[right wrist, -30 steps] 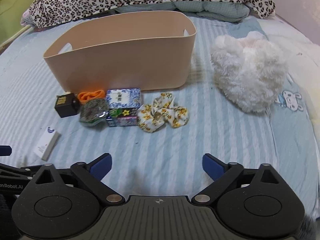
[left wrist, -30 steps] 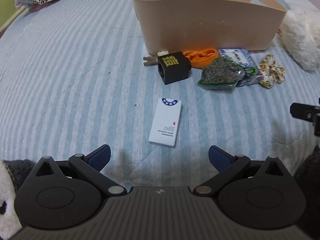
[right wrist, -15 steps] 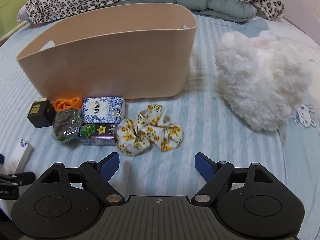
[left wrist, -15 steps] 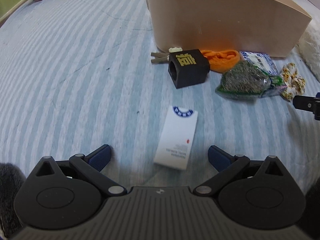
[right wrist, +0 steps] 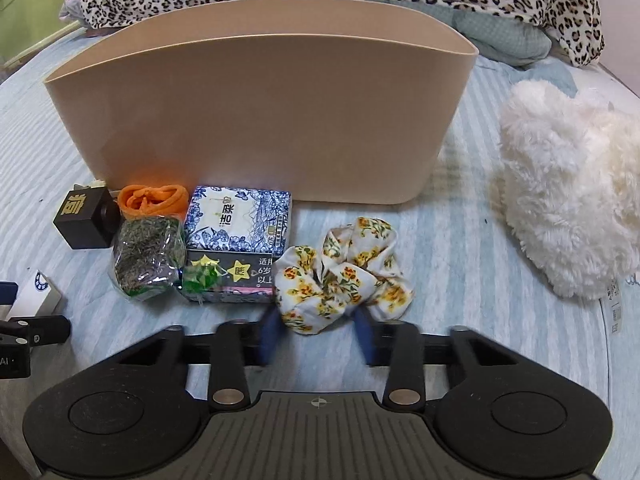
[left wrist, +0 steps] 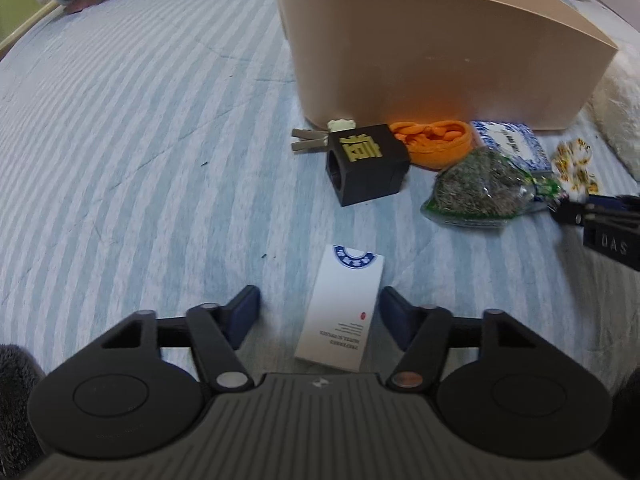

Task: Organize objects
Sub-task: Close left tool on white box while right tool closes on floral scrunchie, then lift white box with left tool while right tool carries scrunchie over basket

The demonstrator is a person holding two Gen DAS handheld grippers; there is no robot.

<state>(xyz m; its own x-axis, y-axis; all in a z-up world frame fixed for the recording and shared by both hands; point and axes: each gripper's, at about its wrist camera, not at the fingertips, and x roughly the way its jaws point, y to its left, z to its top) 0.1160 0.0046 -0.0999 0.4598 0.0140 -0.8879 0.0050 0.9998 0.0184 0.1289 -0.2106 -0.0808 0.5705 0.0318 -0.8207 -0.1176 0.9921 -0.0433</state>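
A beige bin (right wrist: pixel 256 120) stands on the striped bedspread (left wrist: pixel 120 140). The right gripper (right wrist: pixel 318 334) has just been closing, its blurred jaws flanking the floral scrunchie's (right wrist: pixel 344 274) near edge; contact unclear. The left gripper (left wrist: pixel 320 314) has just been closing around the white box (left wrist: pixel 340 308), pads apart from it.

I see a smooth matt beige plastic tub (right wrist: pixel 256 120) on striped blue woven cloth bedding (left wrist: pixel 140 140), a fluffy white plush toy (right wrist: pixel 568 200), a floral cotton scrunchie (right wrist: pixel 344 276), a glossy clear plastic bag of dried herbs (left wrist: pixel 480 190), and a matt white cardboard box (left wrist: pixel 340 304).

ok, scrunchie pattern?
White with yellow-orange flowers; the scrunchie shows best in right wrist view.
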